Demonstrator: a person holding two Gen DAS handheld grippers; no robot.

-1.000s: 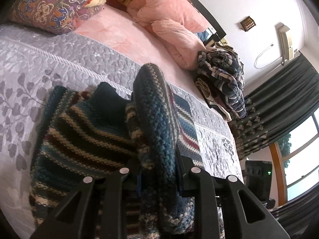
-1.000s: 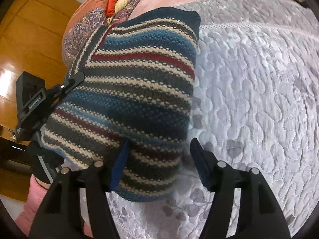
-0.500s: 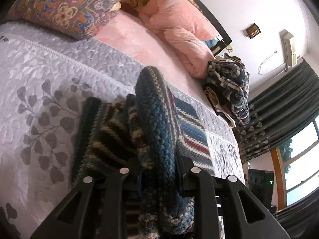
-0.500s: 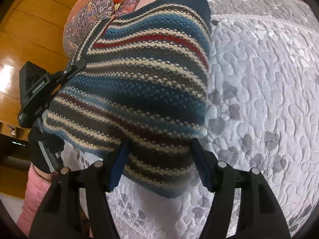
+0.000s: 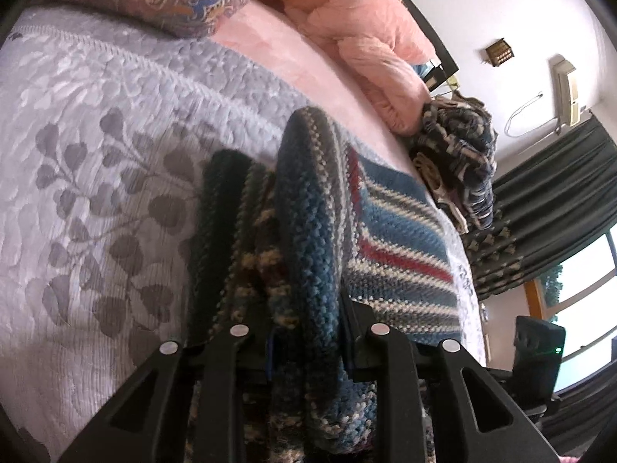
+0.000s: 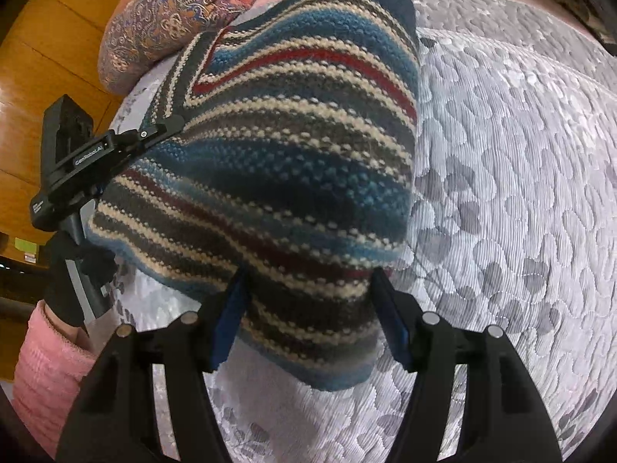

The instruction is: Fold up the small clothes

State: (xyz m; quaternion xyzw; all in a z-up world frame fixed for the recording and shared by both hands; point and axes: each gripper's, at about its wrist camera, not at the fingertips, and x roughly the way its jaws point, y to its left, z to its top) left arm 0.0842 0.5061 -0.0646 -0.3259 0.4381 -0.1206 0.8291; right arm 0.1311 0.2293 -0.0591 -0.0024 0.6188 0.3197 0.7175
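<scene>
Left gripper: jaws clamped on a bunched edge of the striped knit garment, the fold of knit standing up between them. The rest of the garment lies on the grey quilted bedspread, near the bed's middle.

Right gripper: jaws set fairly wide, straddling the garment's near corner. Whether they actually pinch it, I cannot tell. In this view the left gripper grips the far-left edge, with knit doubled over there.

Progress: looks mid-fold, one flap lifted, not yet laid flat. Left to do: lay it down, flatten, probably another fold. A heap of checked clothes sits near the pink duvet, apparently unfolded.
</scene>
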